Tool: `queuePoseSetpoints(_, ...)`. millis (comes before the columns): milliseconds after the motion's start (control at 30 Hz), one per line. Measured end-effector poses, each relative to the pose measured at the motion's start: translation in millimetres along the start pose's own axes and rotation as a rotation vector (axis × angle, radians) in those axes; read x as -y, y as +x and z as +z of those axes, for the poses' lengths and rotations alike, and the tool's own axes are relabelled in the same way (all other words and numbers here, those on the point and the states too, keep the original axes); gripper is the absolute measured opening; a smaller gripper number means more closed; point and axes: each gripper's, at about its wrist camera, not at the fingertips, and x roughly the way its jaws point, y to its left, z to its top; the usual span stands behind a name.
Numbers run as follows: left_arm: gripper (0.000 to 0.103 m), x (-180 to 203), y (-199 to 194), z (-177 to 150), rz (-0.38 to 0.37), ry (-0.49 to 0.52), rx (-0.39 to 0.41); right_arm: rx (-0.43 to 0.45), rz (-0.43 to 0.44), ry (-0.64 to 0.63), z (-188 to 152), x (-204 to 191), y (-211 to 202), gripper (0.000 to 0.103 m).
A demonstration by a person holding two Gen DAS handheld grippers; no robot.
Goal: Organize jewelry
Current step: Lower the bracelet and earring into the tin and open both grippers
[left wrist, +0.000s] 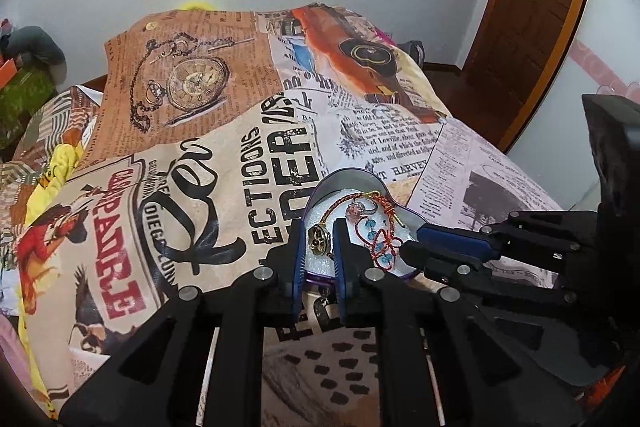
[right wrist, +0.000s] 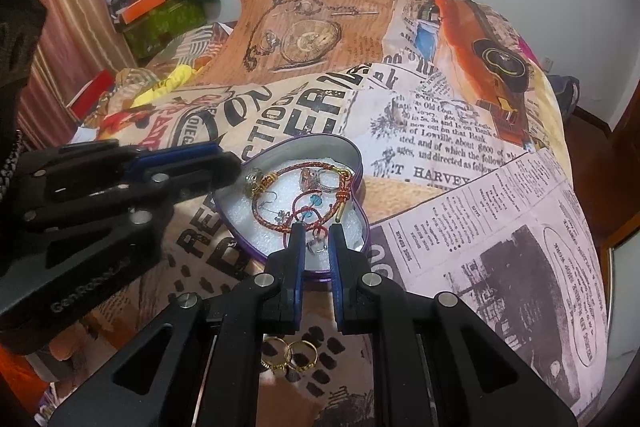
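A purple heart-shaped tin (right wrist: 347,149) with white foam lies open on the printed bedspread; it also shows in the left wrist view (left wrist: 349,174). It holds a red braided bracelet (right wrist: 280,171), a red wire piece with blue beads (left wrist: 380,245) and rings. My left gripper (left wrist: 317,233) is over the tin's left side, its jaws a little apart around a gold ring (left wrist: 319,239); in the right wrist view (right wrist: 234,167) the ring (right wrist: 253,179) sits at its tip. My right gripper (right wrist: 317,230) is over the tin's near edge, jaws a little apart, with a small silver piece (right wrist: 316,241) between them.
Two gold rings (right wrist: 298,351) lie on the bedspread below my right gripper. The bedspread (left wrist: 224,155) covers a humped bed. Boxes and clutter (right wrist: 154,7) stand at the far left by a curtain. A wooden door (left wrist: 532,7) is at the right.
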Motion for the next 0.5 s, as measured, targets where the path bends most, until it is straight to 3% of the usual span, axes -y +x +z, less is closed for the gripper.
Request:
queuePoseSetpoints(133, 0.035, -1.6, -13.4, -2.7, 0.015, -0.008, 0.024, 0.004, -0.009, -0.004, -0.3, -1.5, -6.8, 0.017)
queuePoseSetpoints(500, 0.035, 1.9, -44.2, -9.4, 0.027, 0.002, 0.047, 0.047, -0.022, -0.009, -2.1, -5.6, -36.9, 0.02)
